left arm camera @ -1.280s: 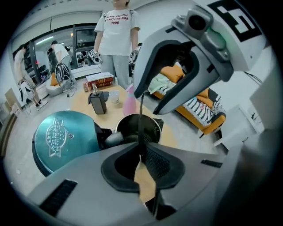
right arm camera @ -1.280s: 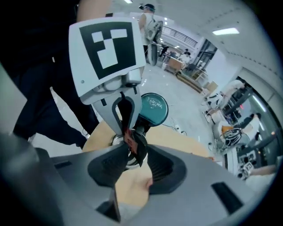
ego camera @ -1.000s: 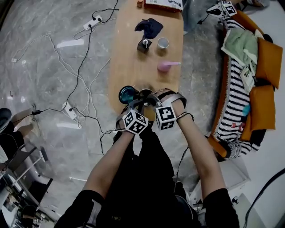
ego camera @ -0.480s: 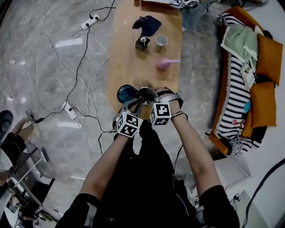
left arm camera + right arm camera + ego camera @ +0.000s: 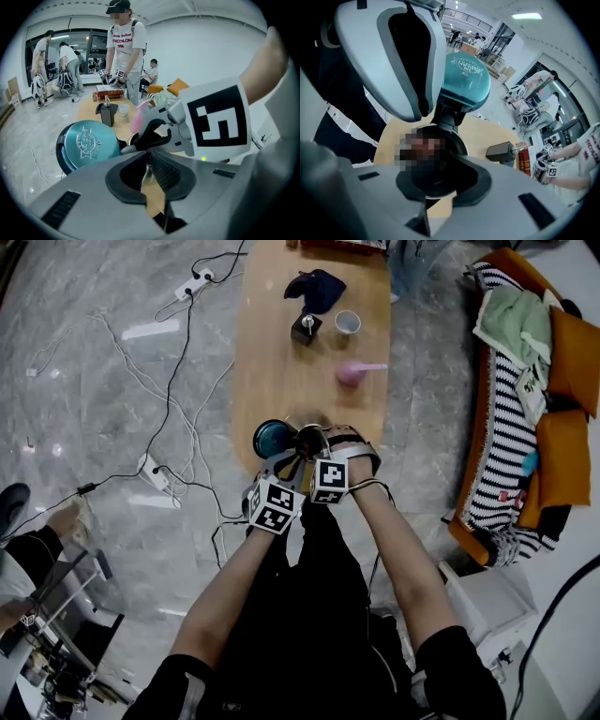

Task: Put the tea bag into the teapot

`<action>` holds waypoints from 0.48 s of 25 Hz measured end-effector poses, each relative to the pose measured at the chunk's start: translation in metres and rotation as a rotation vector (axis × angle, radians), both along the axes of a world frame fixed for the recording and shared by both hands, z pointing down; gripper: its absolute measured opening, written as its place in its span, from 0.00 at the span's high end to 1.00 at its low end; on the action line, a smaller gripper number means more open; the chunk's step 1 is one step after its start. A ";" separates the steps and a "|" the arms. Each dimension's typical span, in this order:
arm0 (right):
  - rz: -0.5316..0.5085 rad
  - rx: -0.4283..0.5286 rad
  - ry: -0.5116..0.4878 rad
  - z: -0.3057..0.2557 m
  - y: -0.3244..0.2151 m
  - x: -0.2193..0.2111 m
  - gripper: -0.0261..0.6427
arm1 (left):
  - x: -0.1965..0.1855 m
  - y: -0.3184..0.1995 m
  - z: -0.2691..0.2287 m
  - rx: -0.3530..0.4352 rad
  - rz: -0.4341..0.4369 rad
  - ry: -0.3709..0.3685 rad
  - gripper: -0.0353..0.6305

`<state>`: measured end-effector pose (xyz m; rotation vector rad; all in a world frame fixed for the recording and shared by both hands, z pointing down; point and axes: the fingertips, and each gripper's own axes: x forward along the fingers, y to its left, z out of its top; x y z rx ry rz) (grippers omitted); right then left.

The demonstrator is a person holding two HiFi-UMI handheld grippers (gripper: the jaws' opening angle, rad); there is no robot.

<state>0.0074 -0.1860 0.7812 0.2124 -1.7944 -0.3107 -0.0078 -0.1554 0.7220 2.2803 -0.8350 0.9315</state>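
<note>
The teapot [image 5: 309, 440] sits at the near end of the wooden table [image 5: 281, 371] with its teal lid [image 5: 271, 439] tipped up. The right claw [image 5: 440, 180] hangs over its mouth, and its jaws have just been opening with nothing visible between them, so the tea bag, seen in no view, has probably dropped inside, leaving only withdrawal and the lid. The left claw [image 5: 149, 161], jaws pressed together, crowds the lid, while a white cup [image 5: 347, 324], pink scoop [image 5: 352, 374] and dark cloth [image 5: 314, 289] lie well apart.

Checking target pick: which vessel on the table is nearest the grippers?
The dark teapot with the teal lid tipped open; the white cup stands much farther up the table.
</note>
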 end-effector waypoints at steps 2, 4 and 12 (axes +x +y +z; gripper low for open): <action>-0.002 -0.004 0.014 0.004 0.001 -0.001 0.83 | 0.000 0.001 0.002 -0.004 0.007 -0.002 0.91; 0.009 0.008 0.014 0.005 0.001 -0.001 0.83 | 0.000 0.001 0.003 -0.005 0.012 -0.006 0.91; 0.122 0.107 -0.091 -0.027 -0.011 0.000 0.83 | 0.001 0.003 0.008 -0.021 0.027 -0.002 0.91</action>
